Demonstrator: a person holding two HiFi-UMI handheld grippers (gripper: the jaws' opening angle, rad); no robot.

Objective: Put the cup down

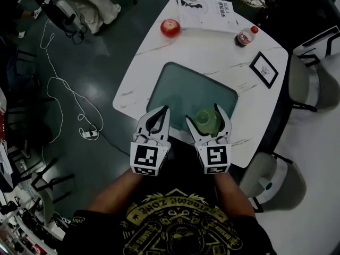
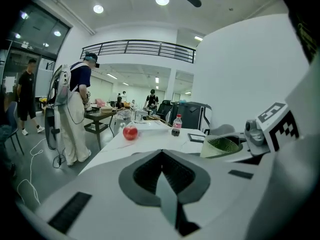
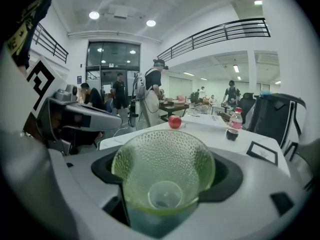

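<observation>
**Holding cup over near edge of mat; set-down not yet done**

Found green pebbled glass cup [image 1: 207, 120] clamped in right gripper [image 1: 205, 114], with jaws spread wide and pressed on opposite sides of its wall. Mouth up, roughly upright. Placed it, from the head view, over the near edge of the grey-green mat [image 1: 180, 84], toward the mat's near right corner. Could not tell whether the base touches the mat; judged it to be just above.

Found left gripper [image 1: 163, 111] closed on nothing, tips together, just left of the cup and also at the mat's near edge.

Noted apple [image 1: 170, 27], bottle [image 1: 245, 36] and framed card [image 1: 264, 69] on the white table [image 1: 212, 49] beyond the mat's far side, all well apart from the cup.

Risks, as judgement only:
- Opening with the base off the mat: would drop the glass, likely bouncing or tipping it.
- Landing astride the mat's near edge: would leave the base half on mat, half on bare table, and rocking. With the table's own edge close on that side, could roll it to the floor.
- Backing out with jaws opened too little: could catch the flared wall and drag the cup over.
- Swinging the left gripper sideways: could knock the cup.
</observation>
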